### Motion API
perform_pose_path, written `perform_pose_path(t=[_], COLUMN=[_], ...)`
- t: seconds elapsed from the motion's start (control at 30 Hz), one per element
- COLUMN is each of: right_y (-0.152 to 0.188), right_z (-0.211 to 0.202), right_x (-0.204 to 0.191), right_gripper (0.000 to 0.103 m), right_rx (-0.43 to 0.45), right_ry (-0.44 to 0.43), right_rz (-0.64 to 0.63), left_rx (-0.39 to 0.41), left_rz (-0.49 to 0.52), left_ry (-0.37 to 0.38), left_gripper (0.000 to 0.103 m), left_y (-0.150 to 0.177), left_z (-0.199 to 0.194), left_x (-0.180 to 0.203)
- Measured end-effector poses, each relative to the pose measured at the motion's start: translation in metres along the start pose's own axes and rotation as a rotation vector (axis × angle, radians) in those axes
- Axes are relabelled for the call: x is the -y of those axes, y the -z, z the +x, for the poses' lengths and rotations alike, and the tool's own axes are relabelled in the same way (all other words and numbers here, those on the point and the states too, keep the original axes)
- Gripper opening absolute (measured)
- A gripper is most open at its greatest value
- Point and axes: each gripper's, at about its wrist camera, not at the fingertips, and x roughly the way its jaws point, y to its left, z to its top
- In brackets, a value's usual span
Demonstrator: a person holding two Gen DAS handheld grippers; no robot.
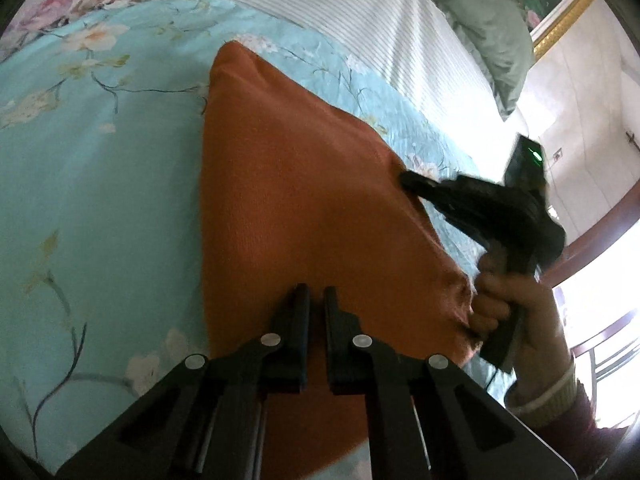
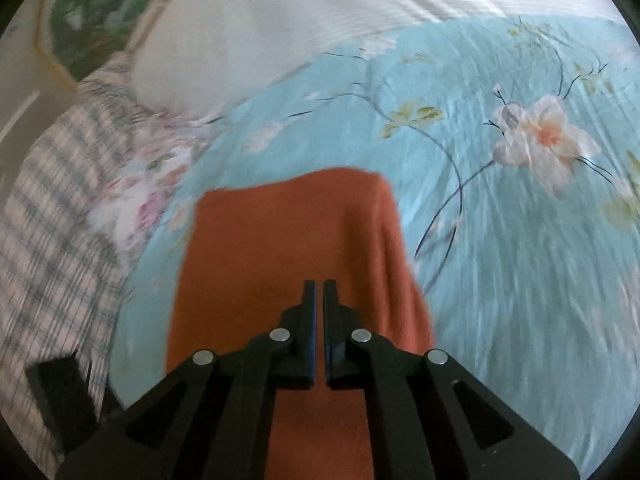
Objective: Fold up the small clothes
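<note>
While both wrist views look down at a bed, a light-blue floral bedspread (image 1: 92, 184) fills most of each frame, with white striped bedding (image 1: 360, 20) beyond it and a green pillow (image 1: 484, 28) at its far end. Right wrist view also shows checked fabric (image 2: 52, 208) at the left edge, blurred.

Orange garment (image 1: 304, 208) lies on the bedspread, partly raised toward the cameras; far end (image 2: 296, 196) rests on the blue cloth.

Right gripper (image 1: 408, 179), held in a person's hand (image 1: 516, 308) with a ribbed cuff, touches the garment's right edge. Own view: its 2 jaws are drawn together to a thin slit, orange cloth directly behind them; whether cloth is pinched cannot be told.

Left gripper (image 1: 317, 294): jaws nearly together, narrow gap, over the garment's near portion; grip on cloth likewise cannot be told.
</note>
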Motion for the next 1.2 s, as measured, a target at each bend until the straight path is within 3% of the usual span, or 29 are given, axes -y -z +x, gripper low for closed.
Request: perform_pose_path(t=[0.17,0.3,0.4,0.57,0.73,0.87,1.03,1.1,1.2], right_y=[0.051,0.076,0.081,0.079,0.093,0.111,0.116,0.117,0.122], right_z=[-0.032,-0.028,-0.028,-0.041,-0.046,-0.034,-0.053,-0.063,-0.077], right_x=[-0.011,0.01,0.026,0.007,-0.008,-0.001,-0.007,-0.01,-0.013], right_gripper=[0.004,0.004,0.003,0.004,0.005,0.006,0.006,0.009,0.037], right_rx=[-0.042,-0.078,-0.071,-0.052,-0.063,-0.109,-0.077,-0.057,-0.022], right_ry=[-0.016,0.11,0.056,0.041,0.016,0.061,0.057,0.057,0.063], right_rz=[-0.061,-0.051,0.031,-0.001,-0.041,-0.032,-0.048,-0.057,-0.062], left_rx=[0.027,0.025,-0.012,-0.011,-0.009,-0.009,-0.002,0.004,0.015], left_rz=[0.033,0.085,0.099,0.148,0.129,0.114,0.116,0.112,0.109], left_ry=[-0.012,-0.036,-0.093,-0.149,-0.147,-0.155,-0.172,-0.173,-0.173], left_gripper=[0.017,0.031,0.03,0.031,0.031,0.031,0.031,0.036,0.042], left_y=[0.009,0.022,0.034,0.046,0.053,0.059,0.065,0.069,0.076], left_z=[-0.023,-0.03,-0.019,-0.018,-0.024,-0.022,-0.029,-0.036,-0.046], left_x=[0.012,0.023,0.021,0.027,0.023,0.021,0.026,0.028,0.03])
